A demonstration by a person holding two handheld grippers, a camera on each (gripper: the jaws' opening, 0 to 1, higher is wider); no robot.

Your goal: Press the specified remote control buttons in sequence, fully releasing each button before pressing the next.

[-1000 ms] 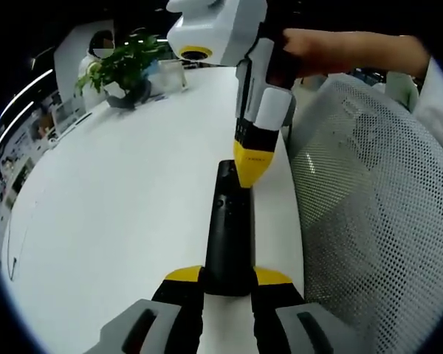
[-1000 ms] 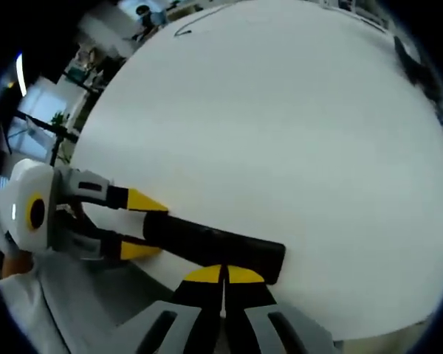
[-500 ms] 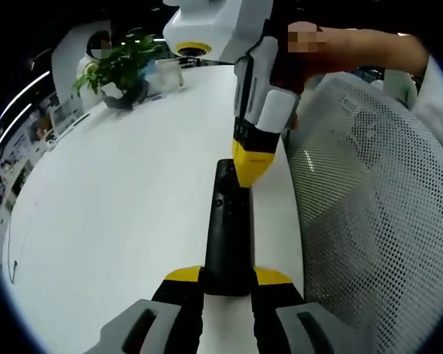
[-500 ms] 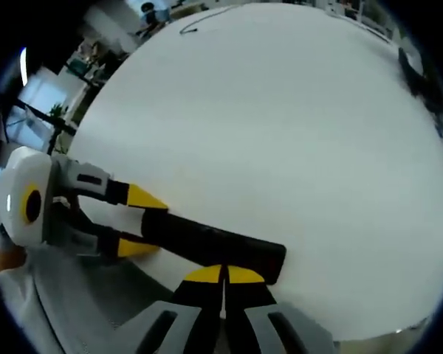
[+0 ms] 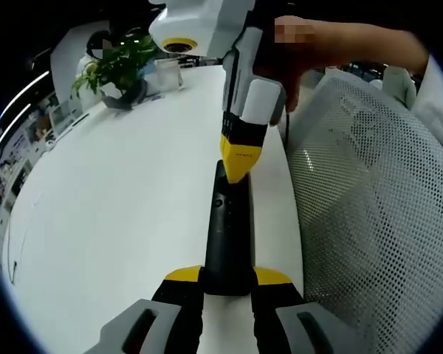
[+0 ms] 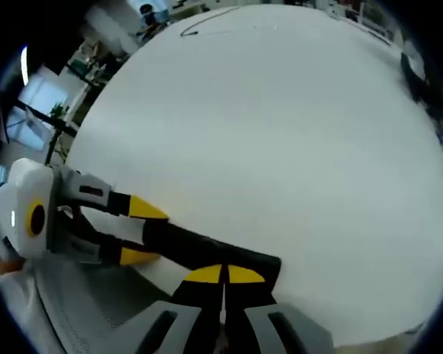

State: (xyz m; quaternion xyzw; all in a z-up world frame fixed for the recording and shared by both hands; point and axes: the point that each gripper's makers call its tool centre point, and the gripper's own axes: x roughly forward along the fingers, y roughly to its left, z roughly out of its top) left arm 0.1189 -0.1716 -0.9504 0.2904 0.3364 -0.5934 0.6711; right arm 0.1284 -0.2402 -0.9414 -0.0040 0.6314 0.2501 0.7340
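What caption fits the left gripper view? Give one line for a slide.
Left gripper clamps a slim black remote control on the white table while the right gripper touches its far end.

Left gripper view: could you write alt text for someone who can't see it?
A black remote control lies on a white table, its near end clamped between the left tool. The right tool, held by a person's hand, points its shut yellow tips down at the remote's far end. A mesh chair stands alongside.

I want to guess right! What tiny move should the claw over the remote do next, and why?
Probably ease straight down. The right claw, shut, has its yellow tip over the far end of the black remote, which the left claw clamps on the white table.
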